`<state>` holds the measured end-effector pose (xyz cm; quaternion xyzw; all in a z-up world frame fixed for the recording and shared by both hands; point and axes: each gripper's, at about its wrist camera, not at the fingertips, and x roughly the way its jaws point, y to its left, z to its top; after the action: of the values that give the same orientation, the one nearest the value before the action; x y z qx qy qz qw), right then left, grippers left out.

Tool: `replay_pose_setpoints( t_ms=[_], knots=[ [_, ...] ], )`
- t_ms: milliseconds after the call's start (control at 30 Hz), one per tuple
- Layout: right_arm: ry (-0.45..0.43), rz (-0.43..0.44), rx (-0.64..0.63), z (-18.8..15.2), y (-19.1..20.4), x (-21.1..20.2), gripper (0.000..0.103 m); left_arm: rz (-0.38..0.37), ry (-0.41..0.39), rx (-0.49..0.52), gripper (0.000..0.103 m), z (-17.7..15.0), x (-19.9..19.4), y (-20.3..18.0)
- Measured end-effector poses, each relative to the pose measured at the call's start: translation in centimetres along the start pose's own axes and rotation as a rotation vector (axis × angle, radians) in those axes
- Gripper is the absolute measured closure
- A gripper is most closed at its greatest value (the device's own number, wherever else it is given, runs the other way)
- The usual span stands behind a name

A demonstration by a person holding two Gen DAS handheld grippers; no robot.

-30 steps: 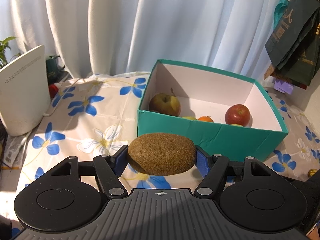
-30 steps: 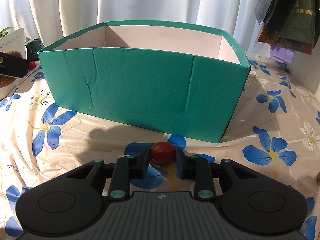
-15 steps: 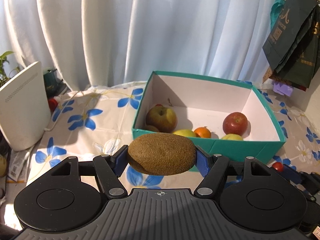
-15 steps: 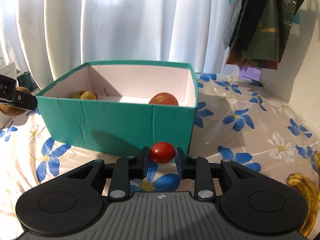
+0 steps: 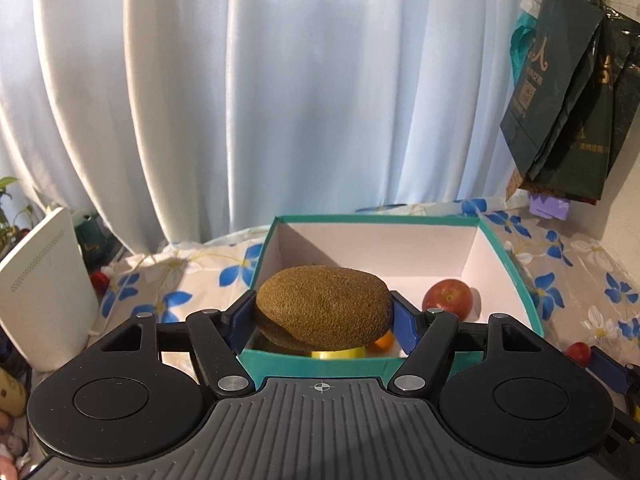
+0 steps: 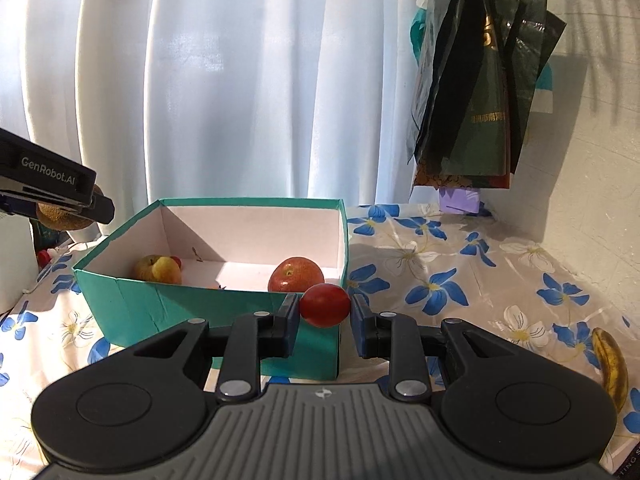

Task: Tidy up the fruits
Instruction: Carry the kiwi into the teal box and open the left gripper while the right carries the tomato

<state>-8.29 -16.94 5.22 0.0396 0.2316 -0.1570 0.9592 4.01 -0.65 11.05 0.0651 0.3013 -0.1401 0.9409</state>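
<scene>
My left gripper [image 5: 323,314] is shut on a brown kiwi [image 5: 323,308] and holds it above the near edge of the teal box [image 5: 516,276]. In the box lie a red apple [image 5: 448,296], a yellow fruit [image 5: 338,353] and a small orange [image 5: 382,342]. My right gripper [image 6: 325,314] is shut on a small red tomato [image 6: 325,305], raised near the box's right front corner [image 6: 320,354]. The right wrist view also shows a yellow-green apple [image 6: 158,269] and the red apple [image 6: 296,274] inside. The left gripper with the kiwi [image 6: 60,218] shows at the left there.
A floral tablecloth [image 6: 460,264] covers the table. A banana [image 6: 610,360] lies at the right. A white device [image 5: 40,288] stands at the left. Dark bags [image 5: 572,120] hang at the upper right. White curtains [image 5: 280,100] hang behind.
Both grippers have risen with their fruit. The left one has moved forward over the box's near edge. The right one has lifted the tomato off the cloth and moved toward the box's right corner.
</scene>
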Motion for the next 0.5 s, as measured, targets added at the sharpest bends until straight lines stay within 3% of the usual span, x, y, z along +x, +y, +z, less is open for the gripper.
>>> replay_pose_setpoints(
  t_ms=[133,500],
  knots=[
    [-0.033,0.004,0.01,0.8,-0.2,-0.5,0.076,0.011,-0.016,0.003,0.03,0.8,0.5,-0.2],
    [-0.077,-0.002,0.033,1.5,-0.5,-0.5,0.076,-0.022,0.072,0.023,0.03,-0.6,6.5,-0.7]
  ],
)
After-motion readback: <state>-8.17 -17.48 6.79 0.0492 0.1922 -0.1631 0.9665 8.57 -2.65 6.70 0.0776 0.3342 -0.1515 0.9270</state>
